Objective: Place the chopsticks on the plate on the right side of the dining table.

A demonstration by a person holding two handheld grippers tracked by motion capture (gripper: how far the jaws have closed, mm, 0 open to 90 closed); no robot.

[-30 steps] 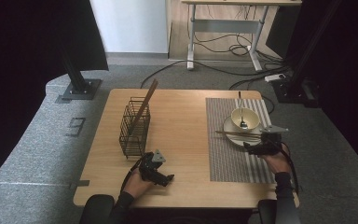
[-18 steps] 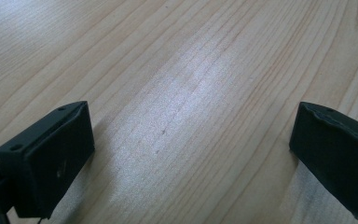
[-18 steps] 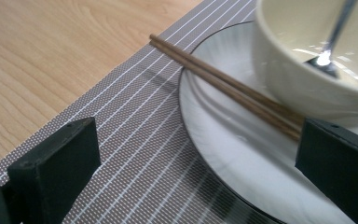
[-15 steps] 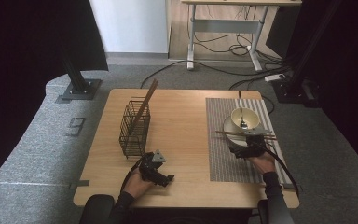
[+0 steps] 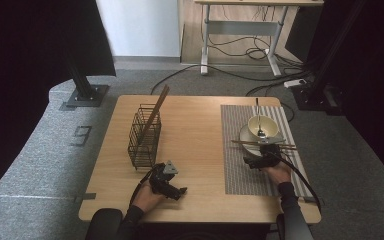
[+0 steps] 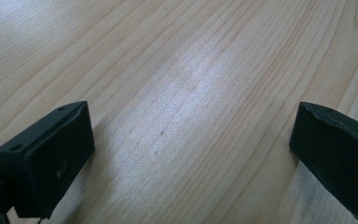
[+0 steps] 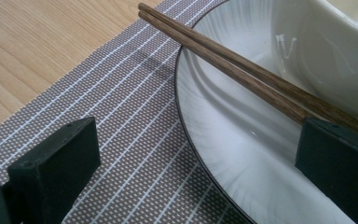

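Chopsticks [image 7: 242, 70] are laid across the rim of the plate [image 7: 223, 135], beside the bowl [image 7: 326, 51], on the striped mat [image 7: 121, 121]; nothing is grasped yet, so the pickup is judged barely begun. The right gripper [image 7: 198, 161] is held at the plate with fingers spread. The left gripper [image 6: 191, 154] rests over bare table [image 6: 177, 70], fingers spread. The chopsticks' far ends are cut off behind one finger.

Wire basket [image 5: 144, 136] on table [image 5: 200, 150], brown stick leaning inside.
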